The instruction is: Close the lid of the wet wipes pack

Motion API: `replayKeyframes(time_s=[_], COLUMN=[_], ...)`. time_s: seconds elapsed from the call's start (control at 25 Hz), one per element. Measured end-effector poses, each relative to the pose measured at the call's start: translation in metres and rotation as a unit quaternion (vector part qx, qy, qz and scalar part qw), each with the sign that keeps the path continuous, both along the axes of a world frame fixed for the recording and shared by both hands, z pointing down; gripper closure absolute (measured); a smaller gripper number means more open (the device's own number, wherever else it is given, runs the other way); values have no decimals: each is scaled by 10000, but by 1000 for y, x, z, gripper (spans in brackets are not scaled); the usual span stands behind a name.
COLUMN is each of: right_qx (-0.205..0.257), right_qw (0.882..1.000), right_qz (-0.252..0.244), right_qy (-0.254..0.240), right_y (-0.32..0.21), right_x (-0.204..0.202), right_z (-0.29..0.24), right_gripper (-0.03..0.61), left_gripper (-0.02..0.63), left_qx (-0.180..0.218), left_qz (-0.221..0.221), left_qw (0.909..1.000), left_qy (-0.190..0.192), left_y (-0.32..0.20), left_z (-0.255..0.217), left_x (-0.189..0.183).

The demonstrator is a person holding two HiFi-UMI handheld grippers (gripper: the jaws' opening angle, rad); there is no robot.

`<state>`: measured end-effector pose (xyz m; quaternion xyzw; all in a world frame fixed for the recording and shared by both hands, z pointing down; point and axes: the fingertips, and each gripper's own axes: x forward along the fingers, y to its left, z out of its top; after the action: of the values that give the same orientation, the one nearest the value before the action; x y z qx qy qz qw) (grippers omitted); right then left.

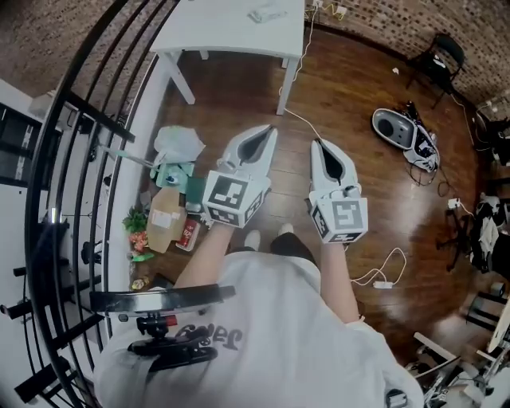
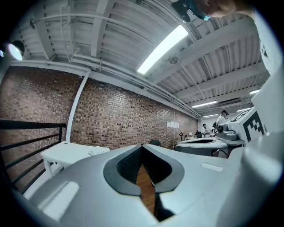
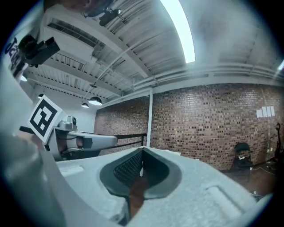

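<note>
I hold both grippers up at chest height over a wooden floor, away from any table. My left gripper (image 1: 271,129) (image 2: 142,145) is shut, its jaw tips meeting with nothing between them. My right gripper (image 1: 316,143) (image 3: 142,150) is shut and empty as well. A white table (image 1: 231,32) (image 2: 66,153) stands ahead, and a small pale flat object (image 1: 267,13) lies on its far part; it is too small to tell whether this is the wet wipes pack. Neither gripper is near it.
A black railing (image 1: 88,111) runs along the left. Bags and cardboard boxes (image 1: 169,209) lie piled on the floor by the table leg. A white cable (image 1: 382,271) crosses the floor, a grey case (image 1: 402,131) lies to the right, and a black chair (image 1: 443,52) stands far right.
</note>
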<state>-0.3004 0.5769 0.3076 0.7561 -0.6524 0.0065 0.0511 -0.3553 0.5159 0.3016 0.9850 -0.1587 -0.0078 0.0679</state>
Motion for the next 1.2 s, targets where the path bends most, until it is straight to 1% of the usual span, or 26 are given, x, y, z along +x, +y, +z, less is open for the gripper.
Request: replayKeyframes(time_s=[0.08,0.2,0.32,0.44,0.6,0.72,0.84,1.0,1.2], right_qx=[-4,34,110,179,223,255,169,75,-106], right_qw=[10000,10000,9999,9998,9993,9988,9976,9967,9955], right_qz=[2,31,20,-76,-300,-377,-522,-657,-822], right_qy=[18,5,-20,-44,51,-179,-424,-475,-449], right_y=[-20,-47,-78,-113,-153,-181,-206,-249,-316], right_x=[23,66,117,174,239,280,304,328,354], right_z=[3,9,11,5,-8,-5,6,20,42], right_gripper=[591,591,591,591,591,591,591,591,591], left_gripper=[598,598,598,598,598,598,598,598,598], left_qx=[-34,21,106,229,257,300,196,125,94], left_qz=[-51,-100,-149,-226,-493,-675,-815,-880,-964], left_qw=[10000,9999,9998,9995,9985,9972,9963,9956,9950], left_qy=[10,-21,-53,-71,16,-77,-202,-300,-246], left_y=[-22,-52,-83,-113,-157,-186,-213,-256,-321], left_z=[4,10,10,1,-13,-12,-1,13,27], left_x=[20,58,107,161,222,254,274,302,334])
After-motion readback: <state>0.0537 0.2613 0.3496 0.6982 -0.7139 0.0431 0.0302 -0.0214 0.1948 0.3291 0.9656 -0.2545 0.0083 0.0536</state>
